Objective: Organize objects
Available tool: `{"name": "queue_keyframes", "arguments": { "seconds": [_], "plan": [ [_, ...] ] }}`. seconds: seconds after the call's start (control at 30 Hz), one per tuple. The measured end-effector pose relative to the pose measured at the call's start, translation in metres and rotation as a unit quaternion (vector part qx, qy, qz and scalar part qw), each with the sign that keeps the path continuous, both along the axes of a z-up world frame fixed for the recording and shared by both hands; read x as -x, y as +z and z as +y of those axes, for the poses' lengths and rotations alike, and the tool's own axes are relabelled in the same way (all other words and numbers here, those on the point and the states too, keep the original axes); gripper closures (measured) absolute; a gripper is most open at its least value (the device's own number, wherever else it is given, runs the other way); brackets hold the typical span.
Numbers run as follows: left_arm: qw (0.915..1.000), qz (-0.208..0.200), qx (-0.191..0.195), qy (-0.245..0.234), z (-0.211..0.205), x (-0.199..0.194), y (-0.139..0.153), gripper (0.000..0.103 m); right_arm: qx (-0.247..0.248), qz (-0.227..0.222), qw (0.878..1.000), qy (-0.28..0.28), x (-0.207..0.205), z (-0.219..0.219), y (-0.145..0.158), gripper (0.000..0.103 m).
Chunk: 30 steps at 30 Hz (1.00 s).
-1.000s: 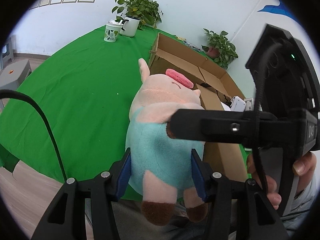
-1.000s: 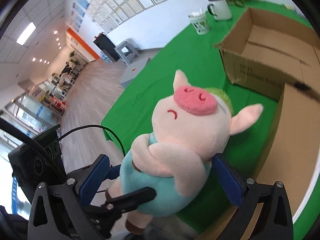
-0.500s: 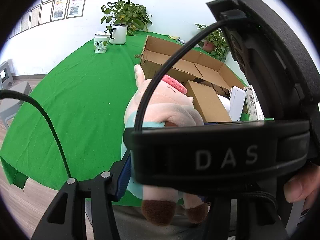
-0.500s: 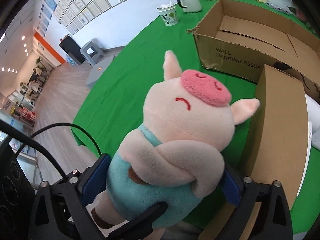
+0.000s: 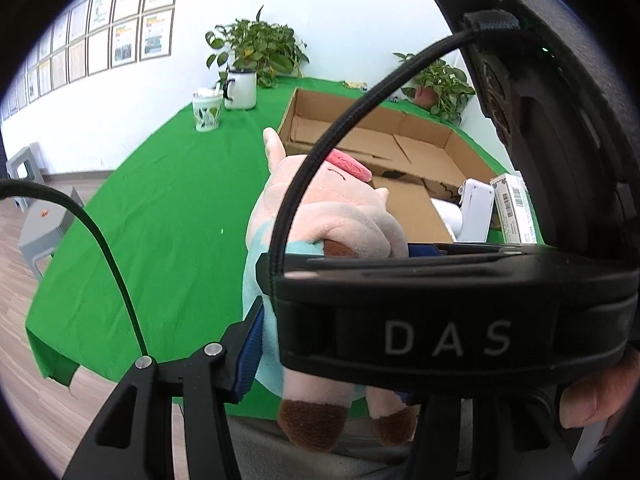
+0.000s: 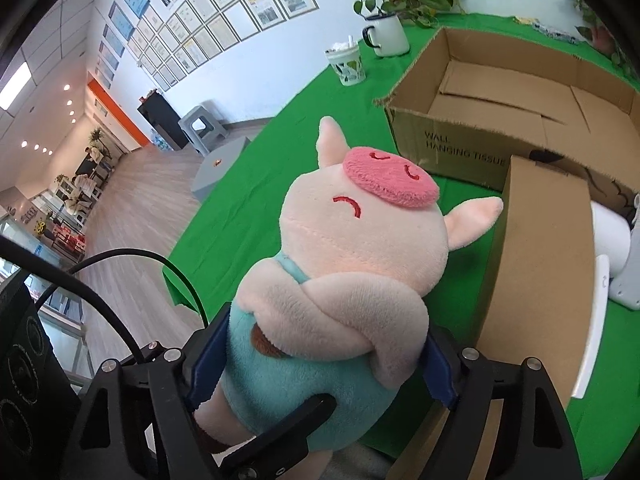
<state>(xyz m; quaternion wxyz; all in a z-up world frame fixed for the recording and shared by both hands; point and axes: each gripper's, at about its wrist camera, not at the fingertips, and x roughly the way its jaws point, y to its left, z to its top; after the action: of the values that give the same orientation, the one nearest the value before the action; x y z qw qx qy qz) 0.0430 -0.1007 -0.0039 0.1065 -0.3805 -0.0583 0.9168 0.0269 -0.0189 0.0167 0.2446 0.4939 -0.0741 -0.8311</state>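
A plush pig (image 5: 336, 220) with a pink snout and teal overalls hangs above the near edge of the green table. My left gripper (image 5: 328, 364) is shut on its lower body; the blue left pad (image 5: 252, 352) presses the teal fabric, and the other pad is hidden. The black body of my right gripper (image 5: 460, 320) fills the foreground of that view. In the right wrist view the plush pig (image 6: 360, 248) fills the gap of my right gripper (image 6: 320, 364). Its jaws are closing, with both blue pads (image 6: 208, 360) against the pig's sides.
A large open cardboard box (image 6: 500, 92) stands on the green cloth (image 6: 280, 160) behind the pig. A smaller closed carton (image 6: 540, 264) is right beside it, with a white device (image 6: 616, 240) beyond. A patterned cup (image 6: 348, 64) and a white mug (image 6: 386, 34) stand at the far edge.
The right gripper has swung in front of the left camera and narrowed its jaws onto the pig. The pig stays in the left gripper and has shifted slightly.
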Motion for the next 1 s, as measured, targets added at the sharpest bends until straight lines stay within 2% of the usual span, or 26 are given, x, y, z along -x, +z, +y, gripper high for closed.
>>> {"name": "queue_keyframes", "arguments": {
  "seconds": [0.4, 1.0],
  "plan": [
    [0.9981, 0.055, 0.026, -0.008, 0.028, 0.022, 0.038, 0.053, 0.026, 0.062, 0.998, -0.017, 0.003, 0.038, 0.052, 0.026],
    [0.9895, 0.138, 0.001, -0.042, 0.044, 0.063, 0.086, 0.053, -0.014, 0.155, 0.986, -0.054, 0.025, 0.075, 0.151, 0.026]
  ]
}}
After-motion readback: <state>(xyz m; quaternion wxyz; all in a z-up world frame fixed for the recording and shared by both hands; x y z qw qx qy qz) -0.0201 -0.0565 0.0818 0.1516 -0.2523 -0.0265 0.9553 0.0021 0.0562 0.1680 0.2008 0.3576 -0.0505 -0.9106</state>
